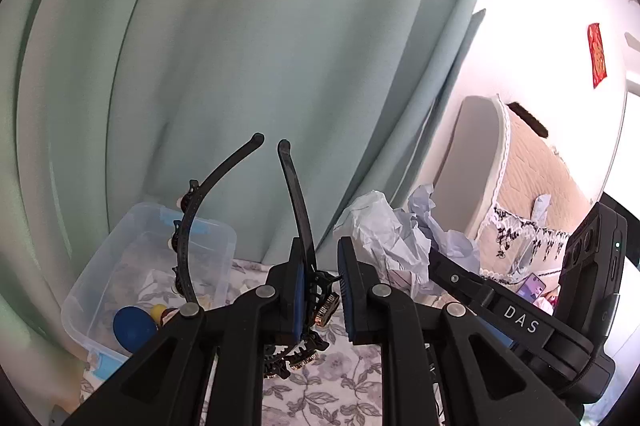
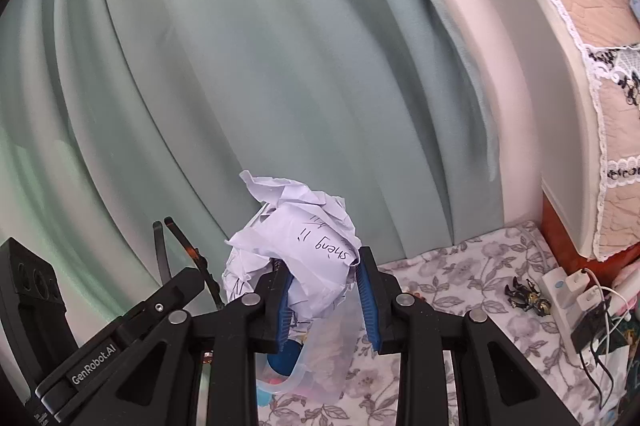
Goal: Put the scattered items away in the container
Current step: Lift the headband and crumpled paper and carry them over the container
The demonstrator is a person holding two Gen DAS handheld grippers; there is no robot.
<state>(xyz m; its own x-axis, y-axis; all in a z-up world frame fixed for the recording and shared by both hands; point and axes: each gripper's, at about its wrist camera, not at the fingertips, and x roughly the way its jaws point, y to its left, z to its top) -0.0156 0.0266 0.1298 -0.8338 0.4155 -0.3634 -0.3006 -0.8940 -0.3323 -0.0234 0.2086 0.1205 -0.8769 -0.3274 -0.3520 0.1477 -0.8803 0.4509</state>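
My left gripper [image 1: 322, 292] has its jaws parted; a black decorated hairband [image 1: 298, 202] rests against the left pad and sticks up, held above the floral cloth. A clear plastic container [image 1: 120, 266] with a blue disc [image 1: 134, 326] and a yellow piece inside lies to its left. My right gripper [image 2: 326, 300] is shut on a crumpled paper ball [image 2: 304, 250] with handwriting. The container [image 2: 320, 366] lies below it. The paper ball [image 1: 384, 230] also shows in the left wrist view, right of the left gripper.
A green curtain [image 1: 240, 66] hangs behind. A small dark figurine [image 2: 528, 296] lies on the floral cloth [image 2: 460, 278] at the right, next to a white power strip [image 2: 572, 290] with plugs. A padded headboard [image 2: 560, 66] stands at the far right.
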